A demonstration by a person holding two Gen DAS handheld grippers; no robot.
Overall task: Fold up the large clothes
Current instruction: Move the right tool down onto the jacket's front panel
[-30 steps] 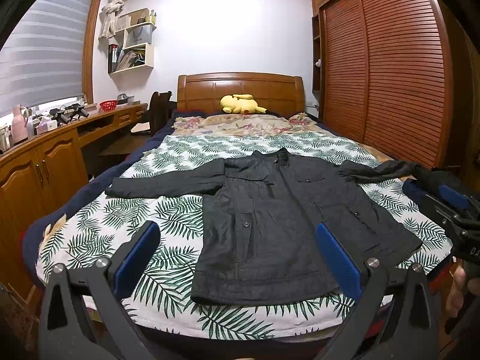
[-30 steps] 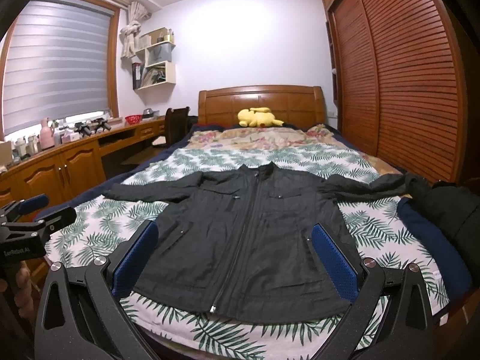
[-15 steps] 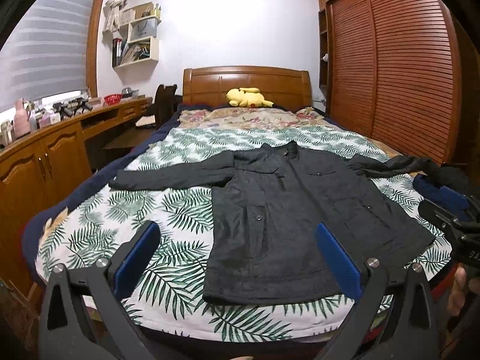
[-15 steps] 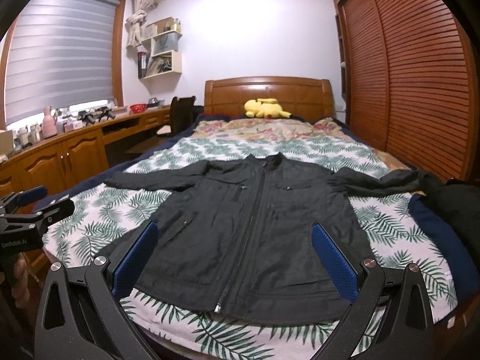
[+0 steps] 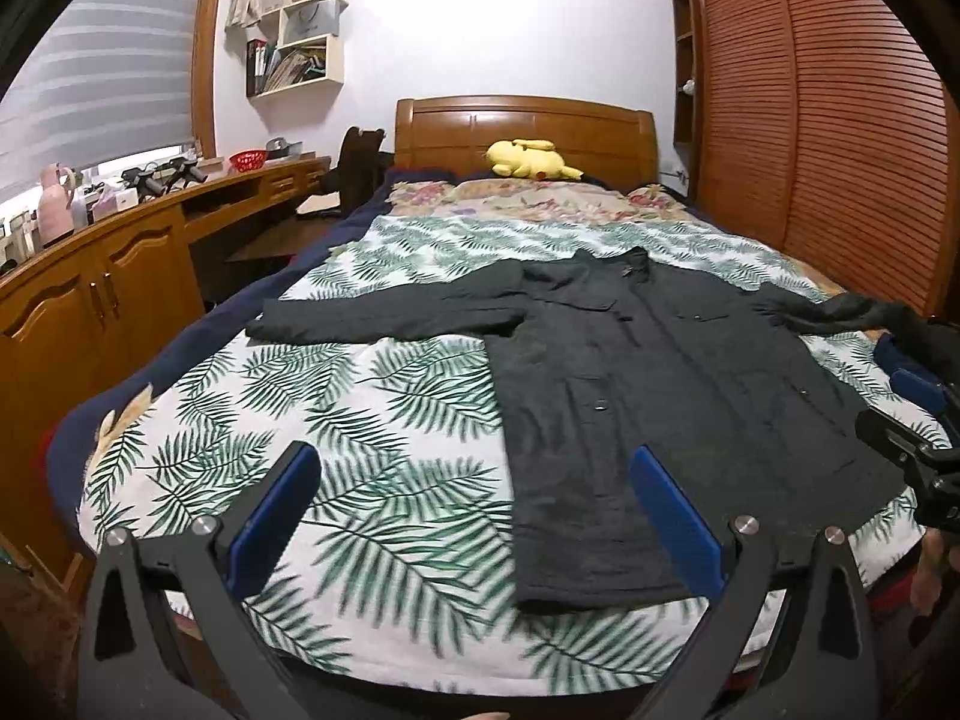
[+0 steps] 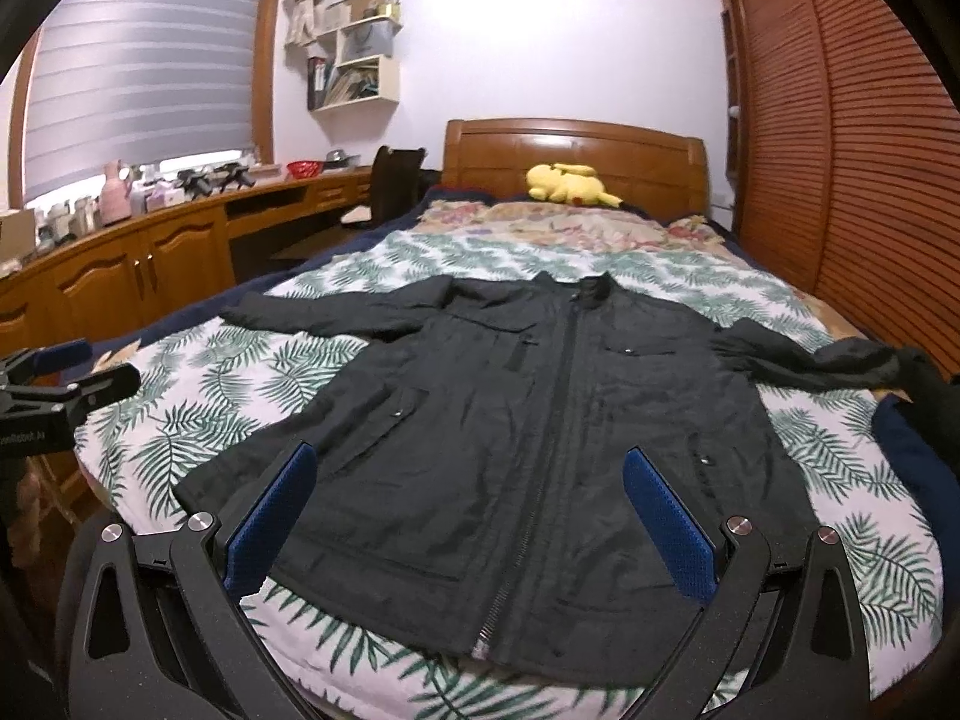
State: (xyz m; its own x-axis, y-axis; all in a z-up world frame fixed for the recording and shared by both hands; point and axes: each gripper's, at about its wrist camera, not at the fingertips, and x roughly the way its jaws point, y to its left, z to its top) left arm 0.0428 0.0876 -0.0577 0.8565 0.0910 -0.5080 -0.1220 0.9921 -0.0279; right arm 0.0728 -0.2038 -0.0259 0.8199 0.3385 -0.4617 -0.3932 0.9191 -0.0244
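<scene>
Both grippers, left gripper and right gripper, have jaws spread wide, gripping nothing. Ahead of them the jacket lies flat on the bed, zipped, sleeves out. I'd guess it's laid out that way so folding starts clean.

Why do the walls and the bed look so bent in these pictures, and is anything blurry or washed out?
Left wrist view: the wide lens bows the wardrobe doors and darkens the corners; the leaf-print bedspread near the camera looks smeared. Right wrist view: same bending, the back wall is washed out by bright light, and the black jacket stays fairly sharp.
</scene>
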